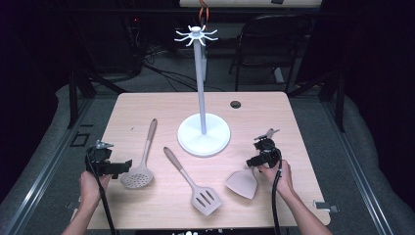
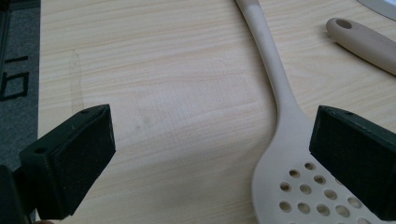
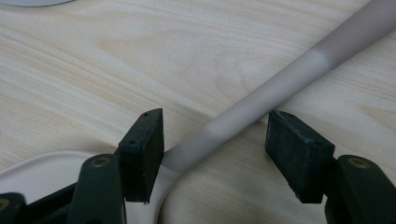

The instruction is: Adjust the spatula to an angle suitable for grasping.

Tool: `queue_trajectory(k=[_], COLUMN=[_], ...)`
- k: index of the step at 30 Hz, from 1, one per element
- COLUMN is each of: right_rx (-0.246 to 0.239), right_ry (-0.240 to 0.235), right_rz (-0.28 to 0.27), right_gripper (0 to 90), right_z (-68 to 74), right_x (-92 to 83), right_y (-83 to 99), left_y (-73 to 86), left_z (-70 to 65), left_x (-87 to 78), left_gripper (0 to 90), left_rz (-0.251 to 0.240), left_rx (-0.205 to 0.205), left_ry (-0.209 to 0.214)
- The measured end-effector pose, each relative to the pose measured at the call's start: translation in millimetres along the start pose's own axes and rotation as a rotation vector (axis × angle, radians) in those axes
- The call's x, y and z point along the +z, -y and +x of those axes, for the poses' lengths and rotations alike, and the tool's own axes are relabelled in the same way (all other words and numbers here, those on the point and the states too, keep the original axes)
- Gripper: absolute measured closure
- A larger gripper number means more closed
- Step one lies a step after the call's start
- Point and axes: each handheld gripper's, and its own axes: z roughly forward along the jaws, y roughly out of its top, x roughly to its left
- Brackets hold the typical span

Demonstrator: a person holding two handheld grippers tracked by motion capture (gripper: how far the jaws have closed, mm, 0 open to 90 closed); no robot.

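Looking down from the high view, you have a pale wooden surface (image 1: 147, 105) carrying a white hook stand (image 1: 203, 132) at its middle, its pole upright and a ring of hooks at the top. Three utensils lie in front of it: a skimmer (image 1: 139, 169) at the left, a slotted turner (image 1: 195, 183) in the middle, and a solid spatula (image 1: 243, 182) at the right. Your left gripper (image 1: 122, 166) sits near the surface's left edge, just beside the skimmer's round head, and your right gripper (image 1: 254, 160) is down over the spatula's handle, close to the blade. In the left gripper view, your fingers (image 2: 79, 158) are spread wide over bare wood; the skimmer (image 2: 285, 140) runs up beside the right-hand one, its holed head partly behind that finger, and the turner's handle end (image 2: 362, 42) with its hanging hole lies at the upper right. In the right gripper view, your fingers (image 3: 142, 149) stand apart on either side of the spatula's handle (image 3: 261, 100), the left-hand one just beside it where it meets the blade, the other clear of it, so nothing is gripped.
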Motion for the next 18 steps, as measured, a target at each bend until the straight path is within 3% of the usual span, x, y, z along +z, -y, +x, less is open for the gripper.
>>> queue_trajectory(k=[4,12,18], right_rx=[0.025,0.024,0.009], right_ry=[-0.028,-0.036,-0.038], right_rz=[0.0,-0.004,0.021], right_gripper=[40.4,43.2,45.1], right_z=[-3.0,-2.6,-5.0], right_x=[1.0,1.8,0.2], right_y=[0.4,0.3,-1.1], left_y=[0.0,0.2,0.7], left_z=[-2.0,-1.5,-0.9], left_x=[-0.4,-1.4,-2.0], left_gripper=[0.0,0.0,0.0], left_rz=[-0.005,-0.007,-0.007], left_rx=[0.008,0.019,0.019], left_ry=[0.002,0.009,0.01])
